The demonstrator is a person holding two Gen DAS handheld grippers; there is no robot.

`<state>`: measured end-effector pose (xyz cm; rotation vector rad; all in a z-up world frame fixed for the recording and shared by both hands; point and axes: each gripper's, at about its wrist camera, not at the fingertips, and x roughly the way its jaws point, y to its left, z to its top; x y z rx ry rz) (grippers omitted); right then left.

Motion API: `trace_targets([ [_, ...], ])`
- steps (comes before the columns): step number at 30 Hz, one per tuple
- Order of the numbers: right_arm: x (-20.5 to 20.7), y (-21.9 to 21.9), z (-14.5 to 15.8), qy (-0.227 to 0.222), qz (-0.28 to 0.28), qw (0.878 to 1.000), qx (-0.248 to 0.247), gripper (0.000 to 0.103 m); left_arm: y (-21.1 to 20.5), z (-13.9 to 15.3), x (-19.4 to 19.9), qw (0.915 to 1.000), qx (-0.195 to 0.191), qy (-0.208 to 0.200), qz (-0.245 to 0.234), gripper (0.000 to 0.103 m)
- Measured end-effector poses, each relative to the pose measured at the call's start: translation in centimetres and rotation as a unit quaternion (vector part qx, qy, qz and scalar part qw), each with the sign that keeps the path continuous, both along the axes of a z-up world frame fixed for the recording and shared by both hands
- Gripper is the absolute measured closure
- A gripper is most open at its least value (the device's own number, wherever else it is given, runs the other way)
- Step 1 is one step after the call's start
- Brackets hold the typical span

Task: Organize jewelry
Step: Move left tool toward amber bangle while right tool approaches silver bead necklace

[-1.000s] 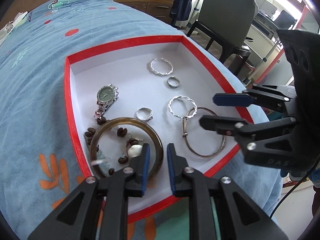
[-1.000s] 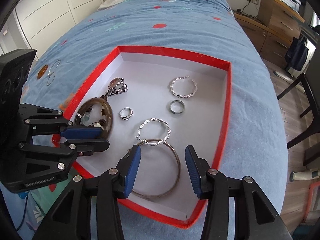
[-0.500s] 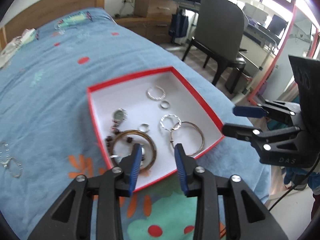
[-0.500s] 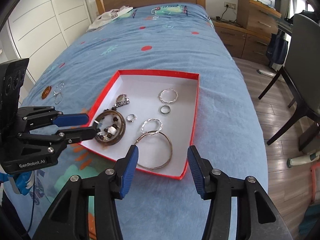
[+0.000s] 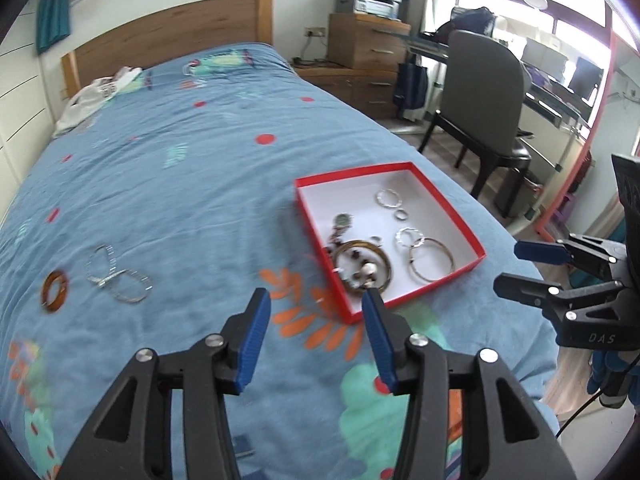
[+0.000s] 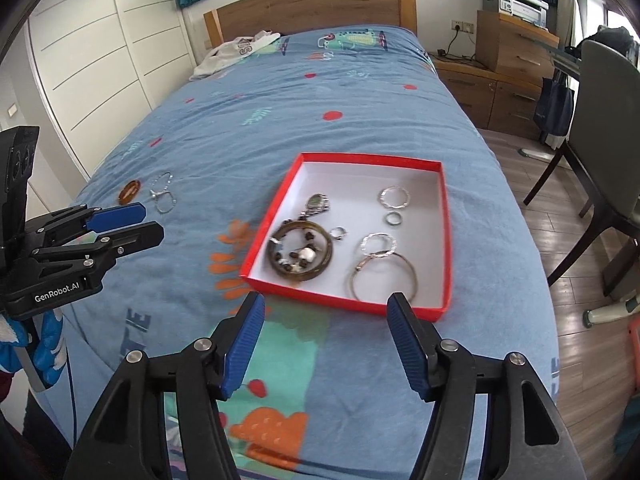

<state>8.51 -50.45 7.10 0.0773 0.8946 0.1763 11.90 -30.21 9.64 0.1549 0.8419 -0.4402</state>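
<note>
A red-rimmed white box (image 5: 476, 254) (image 6: 447, 240) lies on the blue bedspread and holds a watch (image 6: 316, 204), a brown bangle (image 6: 301, 254) with beads inside it, a thin metal bangle (image 6: 384, 278), twisted silver rings (image 6: 394, 197) and small rings. An amber ring (image 5: 55, 291) (image 6: 130, 192) and a silver chain bracelet (image 5: 116, 276) (image 6: 163, 196) lie on the bedspread left of the box. My left gripper (image 5: 316, 308) hangs above the cover near the box's front corner, jaws opening, nothing between them. My right gripper (image 6: 326, 312) hovers before the box's near edge, jaws opening, also empty.
The bed (image 6: 280, 112) runs back to a wooden headboard (image 6: 312, 4), with white clothing (image 6: 236, 54) near it. A dark chair (image 5: 484, 92) and wooden drawers (image 5: 368, 44) stand right of the bed; white wardrobe doors (image 6: 100, 60) on the left.
Both grippers have pulled back and up from over the box, and both have spread wider. The brown bangle stays in the box. The ring and chain on the bedspread have come into view.
</note>
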Motion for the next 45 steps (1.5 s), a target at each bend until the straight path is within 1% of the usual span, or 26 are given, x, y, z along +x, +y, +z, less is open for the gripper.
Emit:
trace_targets([
  [8,-2.0,4.6,1.0,-0.008,0.020,1.000,0.001,0.039,5.5,0.8,-2.7,0.9991,0.002,-0.010,0.041,0.050],
  [16,-3.4,8.7,1.6,-0.008,0.039,0.999,-0.006,0.039,11.1,1.2,-4.3,0.9966,-0.008,-0.020,0.080,0.050],
  [22,-4.0,11.6,1.5,-0.005,0.046,0.999,-0.005,0.039,15.5,0.7,-4.9,0.9938,-0.015,-0.018,0.109,0.050],
  [27,-4.1,13.7,1.2,0.002,0.052,0.999,-0.009,0.038,18.7,0.3,-5.3,0.9904,-0.023,-0.017,0.135,0.050],
  [30,-4.0,15.0,1.2,0.005,0.060,0.998,-0.015,0.038,19.9,0.1,-5.6,0.9883,-0.015,-0.023,0.150,0.050],
  [36,-3.6,17.2,1.2,0.011,0.077,0.997,-0.025,0.037,22.3,-0.7,-5.4,0.9842,-0.018,-0.016,0.176,0.050],
  [41,-2.7,18.6,1.0,0.015,0.090,0.995,-0.026,0.036,25.2,-1.9,-4.7,0.9787,-0.020,-0.003,0.205,0.050],
  [45,-1.5,19.5,0.4,0.021,0.099,0.995,-0.022,0.036,27.9,-2.9,-3.8,0.9723,-0.020,0.010,0.233,0.050],
])
